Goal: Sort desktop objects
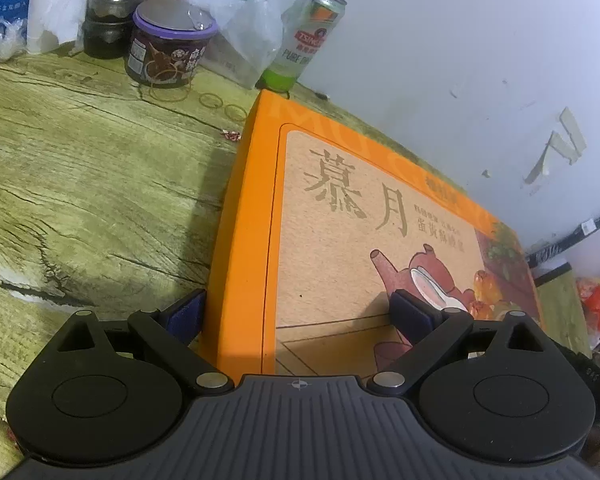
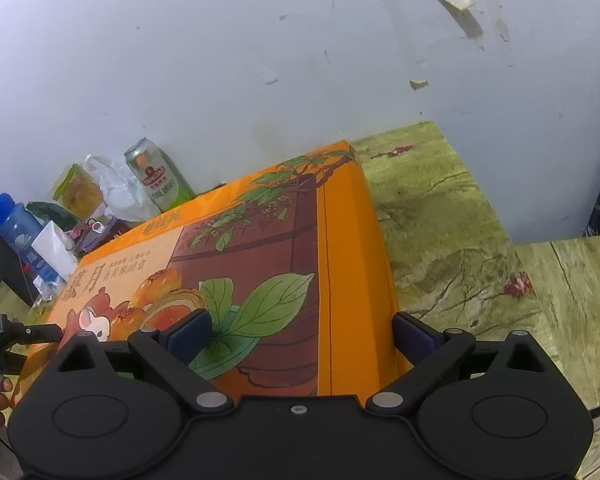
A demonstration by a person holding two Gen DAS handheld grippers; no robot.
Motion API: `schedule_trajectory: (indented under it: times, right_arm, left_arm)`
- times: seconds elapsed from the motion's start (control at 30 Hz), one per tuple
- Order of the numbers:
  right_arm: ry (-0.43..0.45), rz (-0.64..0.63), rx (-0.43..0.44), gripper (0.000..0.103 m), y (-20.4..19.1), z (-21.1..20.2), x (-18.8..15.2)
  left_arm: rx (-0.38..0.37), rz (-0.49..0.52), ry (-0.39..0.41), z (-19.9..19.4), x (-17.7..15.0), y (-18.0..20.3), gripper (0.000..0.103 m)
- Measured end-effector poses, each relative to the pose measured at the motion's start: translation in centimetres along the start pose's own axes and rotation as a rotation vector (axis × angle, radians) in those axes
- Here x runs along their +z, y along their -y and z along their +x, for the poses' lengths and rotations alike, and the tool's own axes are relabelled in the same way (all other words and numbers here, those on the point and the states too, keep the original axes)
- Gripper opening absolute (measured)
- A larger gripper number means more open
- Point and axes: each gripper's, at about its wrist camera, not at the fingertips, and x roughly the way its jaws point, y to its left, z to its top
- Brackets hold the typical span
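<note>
The orange box lies flat on the table, its long axis running between both grippers. The left gripper straddles one edge and the right gripper the opposite edge, jaws wide, pressing nothing.

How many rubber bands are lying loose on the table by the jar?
3. One large rubber band lies against the purple-lidded jar; two smaller ones trail toward the orange box. More may be hidden behind the jar or box.
</note>
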Motion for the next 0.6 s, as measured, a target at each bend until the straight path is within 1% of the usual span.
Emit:
schedule_trajectory:
  times: [0.2,0.43,0.6]
  right_arm:
    - [-0.017,-0.011,-0.016,0.097,-0.8,-0.6,0.4]
    - [-0.069,0.014,-0.035,0.097,-1.6,-0.8,0.2]
    - [-0.091,0.021,-0.037,0.097,-2.0,-0.9,0.1]
  left_arm:
    - [0.004,-0.008,0.001,-0.9,-0.2,-0.1,0.097]
    - [0.027,-0.009,-0.027,-1.5,-0.2,-0.2,0.098]
    - [0.039,-0.009,-0.04,-1.8,-0.1,-0.5,0.098]
